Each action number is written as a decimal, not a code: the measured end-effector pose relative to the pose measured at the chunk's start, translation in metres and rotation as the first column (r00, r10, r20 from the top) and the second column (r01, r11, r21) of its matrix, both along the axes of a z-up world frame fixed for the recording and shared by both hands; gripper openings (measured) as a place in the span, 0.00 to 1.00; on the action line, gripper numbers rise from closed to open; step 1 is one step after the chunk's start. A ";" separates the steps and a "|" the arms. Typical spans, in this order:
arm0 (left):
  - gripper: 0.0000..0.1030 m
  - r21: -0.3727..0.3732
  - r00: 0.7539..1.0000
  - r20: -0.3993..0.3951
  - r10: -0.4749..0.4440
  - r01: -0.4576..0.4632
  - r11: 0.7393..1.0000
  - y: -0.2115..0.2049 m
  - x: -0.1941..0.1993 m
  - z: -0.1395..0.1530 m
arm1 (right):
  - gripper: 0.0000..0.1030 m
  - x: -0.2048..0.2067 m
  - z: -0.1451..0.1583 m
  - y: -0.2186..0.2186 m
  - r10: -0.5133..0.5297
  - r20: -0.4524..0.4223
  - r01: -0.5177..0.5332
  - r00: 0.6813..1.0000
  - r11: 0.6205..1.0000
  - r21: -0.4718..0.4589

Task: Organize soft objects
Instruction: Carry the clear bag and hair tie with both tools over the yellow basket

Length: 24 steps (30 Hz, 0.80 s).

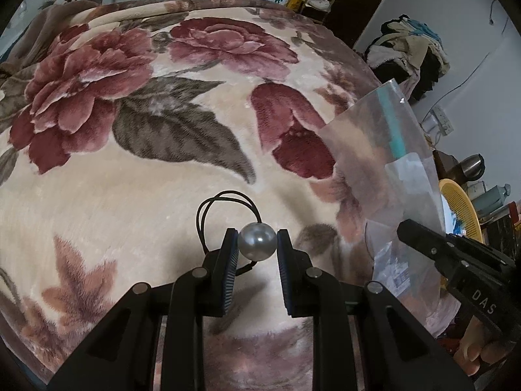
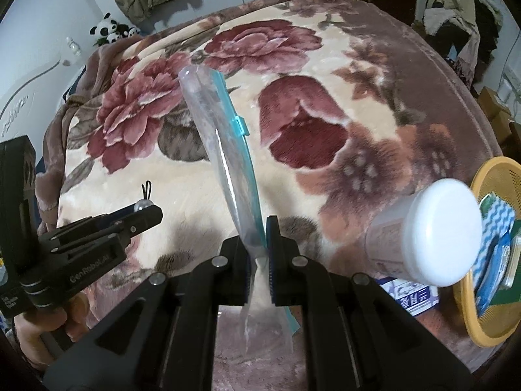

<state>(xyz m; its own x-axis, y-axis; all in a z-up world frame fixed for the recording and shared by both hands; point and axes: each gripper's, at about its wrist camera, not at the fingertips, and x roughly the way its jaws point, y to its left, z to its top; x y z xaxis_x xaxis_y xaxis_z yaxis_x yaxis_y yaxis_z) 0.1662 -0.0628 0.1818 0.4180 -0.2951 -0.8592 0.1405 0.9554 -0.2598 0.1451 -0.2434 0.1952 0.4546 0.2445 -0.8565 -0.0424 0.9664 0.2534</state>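
My left gripper (image 1: 257, 241) is shut on a hair tie: its grey pearl bead (image 1: 257, 241) sits between the fingertips and its black elastic loop (image 1: 224, 202) sticks up above the floral blanket (image 1: 146, 179). The left gripper also shows in the right wrist view (image 2: 148, 210), with the bead (image 2: 142, 206) at its tip. My right gripper (image 2: 259, 231) is shut on a clear zip bag with a teal slider strip (image 2: 224, 150), held upright, edge-on. The bag (image 1: 384, 163) stands to the right of the bead in the left wrist view, with the right gripper (image 1: 407, 228) below it.
A white-lidded plastic jar (image 2: 433, 231) lies at the blanket's right, beside a yellow basket (image 2: 482, 309) holding packets. A small printed box (image 2: 410, 296) lies under the jar. Clothes are piled at the far right (image 1: 413, 52). Panda plush toys (image 2: 110, 29) sit at the far left.
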 end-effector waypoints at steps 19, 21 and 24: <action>0.23 0.023 0.994 0.033 -0.103 0.102 0.995 -0.079 0.010 0.034 | 0.08 -0.006 0.027 -0.065 -0.082 0.048 0.081 0.995 0.996 0.027; 0.23 0.025 0.993 0.037 -0.116 0.115 0.993 -0.089 0.011 0.038 | 0.08 -0.007 0.029 -0.075 -0.091 0.052 0.089 0.995 0.996 0.031; 0.23 0.029 0.989 0.045 -0.141 0.140 0.990 -0.109 0.011 0.044 | 0.08 -0.011 0.033 -0.093 -0.118 0.060 0.116 0.991 0.993 0.036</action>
<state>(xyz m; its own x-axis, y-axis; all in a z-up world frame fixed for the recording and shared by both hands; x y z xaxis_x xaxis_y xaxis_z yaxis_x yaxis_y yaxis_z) 0.1774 -0.1720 0.2256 0.4135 -0.3315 -0.8480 0.2852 0.9317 -0.2251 0.1340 -0.3361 0.2280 0.5332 0.2135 -0.8186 0.0537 0.9571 0.2846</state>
